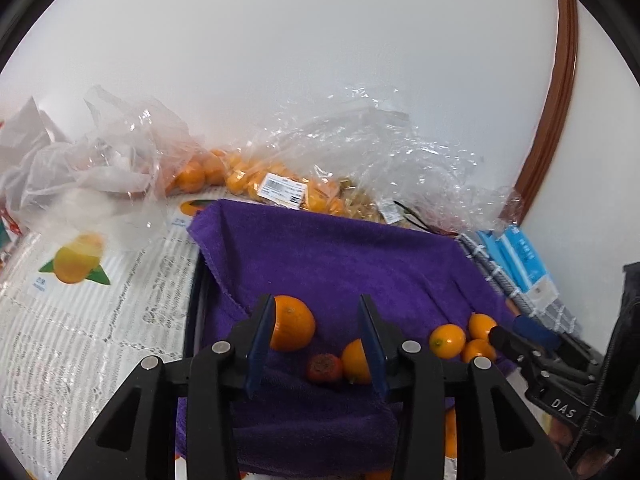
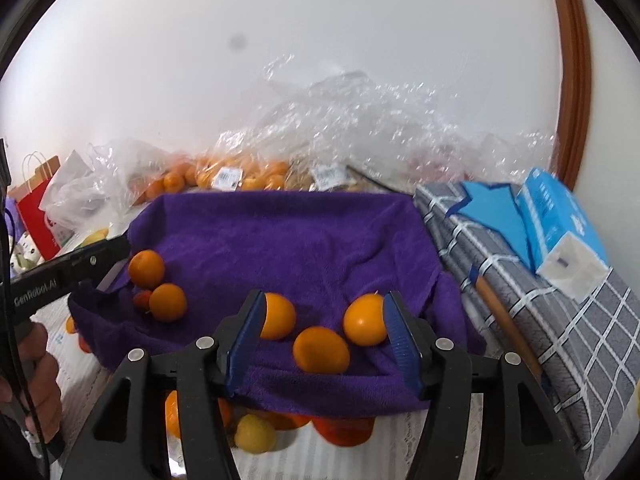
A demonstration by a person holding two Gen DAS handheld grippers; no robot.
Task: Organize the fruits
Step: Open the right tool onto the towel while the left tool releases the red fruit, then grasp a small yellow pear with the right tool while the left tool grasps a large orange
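A tray lined with a purple towel [image 1: 340,248] [image 2: 288,232] holds several oranges. In the left wrist view my left gripper [image 1: 316,340] is open and empty over the tray's left part, with an orange [image 1: 292,322] by its left finger, a second orange [image 1: 356,362] by its right finger and a small red fruit [image 1: 324,368] between. My right gripper [image 2: 324,332] is open and empty above three oranges [image 2: 320,350] at the tray's right front. The right gripper also shows at the right of the left wrist view [image 1: 504,340], near those oranges [image 1: 448,340].
Clear plastic bags of small oranges [image 1: 248,180] [image 2: 236,174] lie behind the tray against the white wall. A blue tissue box [image 2: 560,224] rests on a grey checked cloth [image 2: 540,320] at the right. More fruit [image 2: 256,432] lies under the towel's front edge. A red paper bag [image 2: 38,216] stands far left.
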